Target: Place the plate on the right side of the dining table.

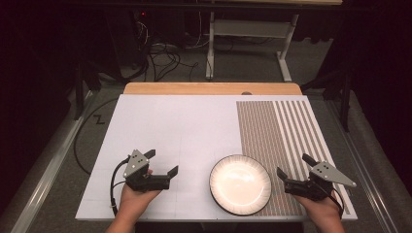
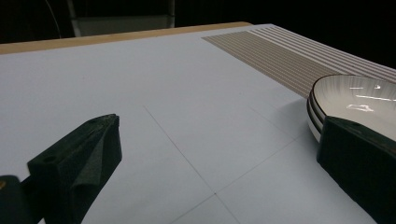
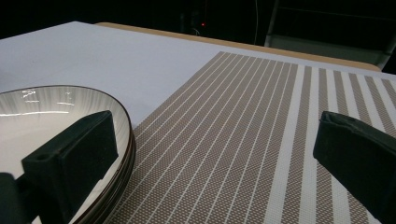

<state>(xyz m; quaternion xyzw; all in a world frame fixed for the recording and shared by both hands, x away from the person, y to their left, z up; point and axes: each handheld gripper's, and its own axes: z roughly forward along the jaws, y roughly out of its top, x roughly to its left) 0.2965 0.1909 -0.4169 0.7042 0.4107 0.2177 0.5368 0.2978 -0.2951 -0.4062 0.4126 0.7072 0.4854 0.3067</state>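
your two hands sit at the near edge of the table, the left gripper (image 1: 160, 162) and right gripper (image 1: 295, 165) both spread wide with nothing between the jaws. between them, close to the near edge, rests the stack of plates (image 1: 240, 184), half on the white table (image 1: 160, 121) and half on the striped mat (image 1: 277, 131). judge it glazed, stiff, slippery, fairly heavy and breakable; the rim (image 3: 130, 140) is the only hold, so pinch it from the side. the near edge is close, while the far side and left lie open for moving.
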